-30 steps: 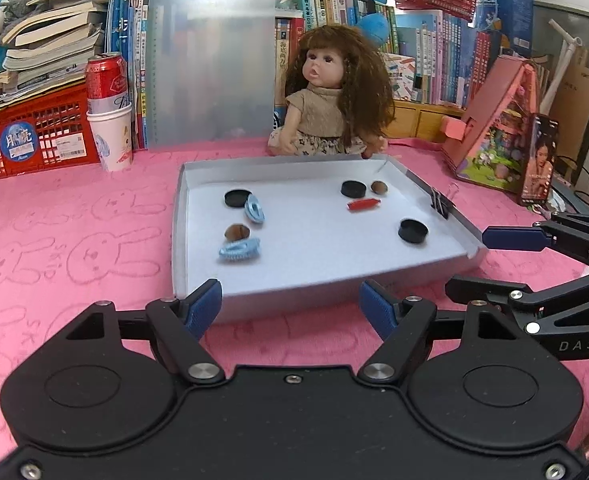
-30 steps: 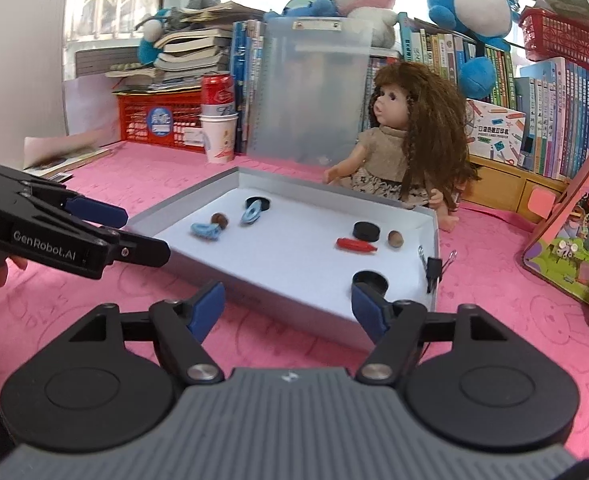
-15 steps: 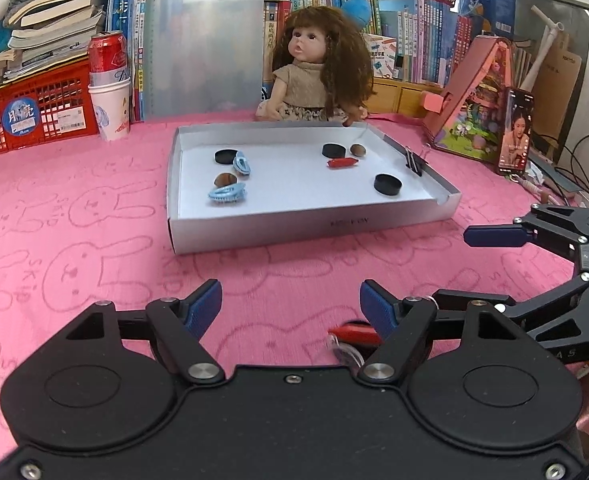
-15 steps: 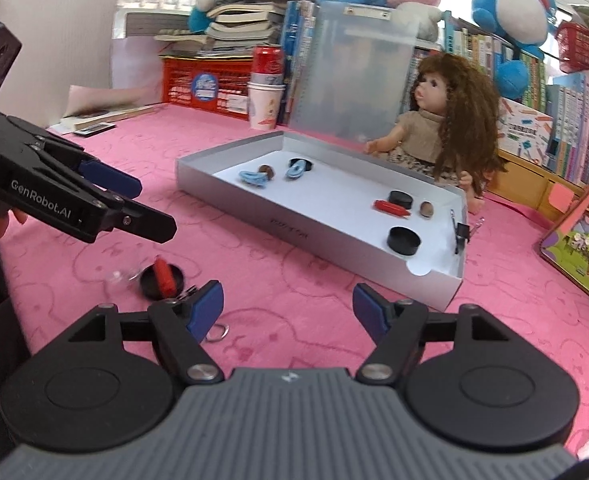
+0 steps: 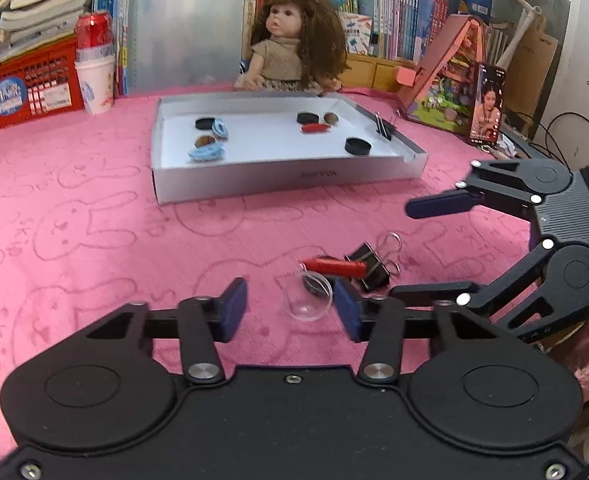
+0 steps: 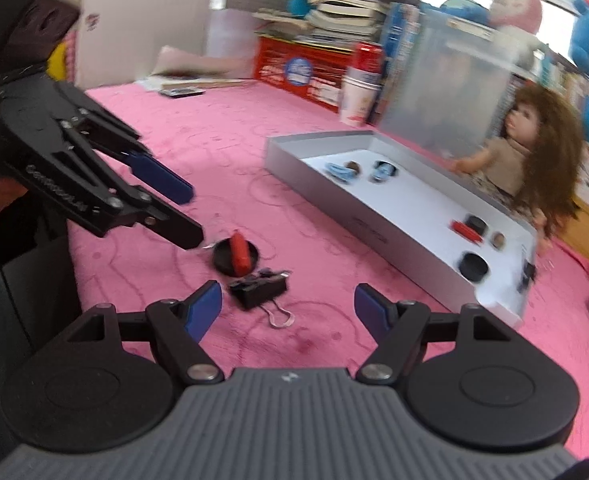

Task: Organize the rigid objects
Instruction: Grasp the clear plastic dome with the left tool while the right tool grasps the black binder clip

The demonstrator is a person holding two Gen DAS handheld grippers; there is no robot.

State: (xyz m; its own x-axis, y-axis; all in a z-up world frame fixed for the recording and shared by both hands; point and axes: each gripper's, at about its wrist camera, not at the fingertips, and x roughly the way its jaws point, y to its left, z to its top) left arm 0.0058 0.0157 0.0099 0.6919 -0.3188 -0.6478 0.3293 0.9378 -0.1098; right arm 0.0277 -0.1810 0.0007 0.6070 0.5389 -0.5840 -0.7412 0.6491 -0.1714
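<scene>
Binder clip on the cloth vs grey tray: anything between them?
Nothing; right wrist view shows bare pink cloth between binder clip and tray.

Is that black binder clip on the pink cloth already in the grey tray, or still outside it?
Outside. The black binder clip lies on the pink cloth, apart from the grey tray.

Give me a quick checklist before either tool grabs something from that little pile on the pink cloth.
1. Left tool clear of the pile: ok; jaws closing, nothing pressed between them, clear cap just ahead.
2. Right tool open: ok, jaws wide and empty.
3. Binder clip reachable: ok, lies just ahead of the right tool's left finger.
4. Red piece free: not ok, it rests across the black cap.
5. Tools apart: ok, though both aim at the same pile.
6. Tray has room: ok.
</scene>
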